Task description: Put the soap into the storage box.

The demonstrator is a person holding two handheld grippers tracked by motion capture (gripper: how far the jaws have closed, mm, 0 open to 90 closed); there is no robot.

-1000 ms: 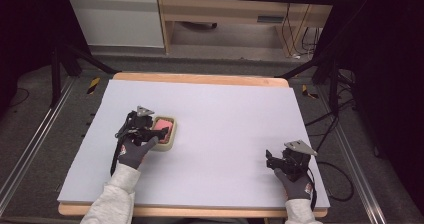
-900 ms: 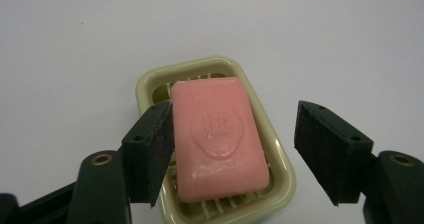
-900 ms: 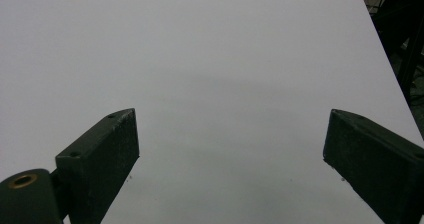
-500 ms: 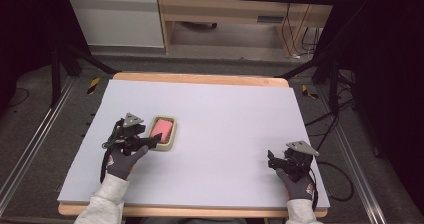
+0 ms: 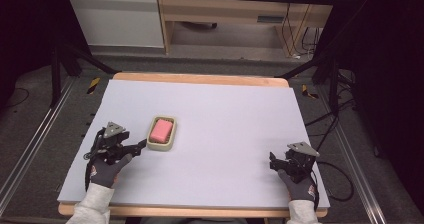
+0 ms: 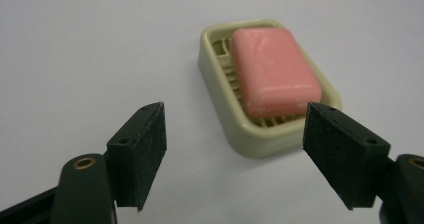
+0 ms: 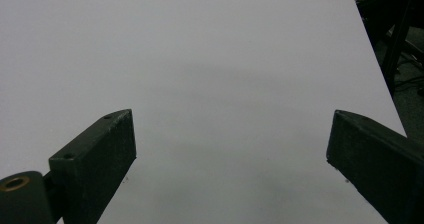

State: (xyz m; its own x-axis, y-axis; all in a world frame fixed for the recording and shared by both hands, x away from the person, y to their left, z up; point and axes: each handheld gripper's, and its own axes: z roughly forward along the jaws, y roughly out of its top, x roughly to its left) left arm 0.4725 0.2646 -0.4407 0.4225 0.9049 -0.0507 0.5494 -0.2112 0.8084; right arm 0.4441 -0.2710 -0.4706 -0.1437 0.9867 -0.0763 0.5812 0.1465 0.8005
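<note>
A pink bar of soap (image 5: 161, 129) lies in a cream slatted soap dish (image 5: 171, 135) left of the table's middle. In the left gripper view the soap (image 6: 275, 76) rests in the dish (image 6: 250, 141), just beyond the jaws. My left gripper (image 5: 138, 147) stands open a little to the left of the dish and touches nothing; its jaws (image 6: 236, 144) are wide apart. My right gripper (image 5: 273, 162) sits near the front right of the table, open and empty, and its jaws (image 7: 232, 149) frame bare white surface.
The white table top (image 5: 225, 114) has a wooden rim at its far edge. Black frame legs and cables stand on the floor to the right (image 5: 325, 84). The table's right edge (image 7: 385, 84) runs close past the right gripper.
My left gripper has drawn back from over the soap dish, to the left and toward the person, leaving the soap in the dish. The right gripper has barely moved.
</note>
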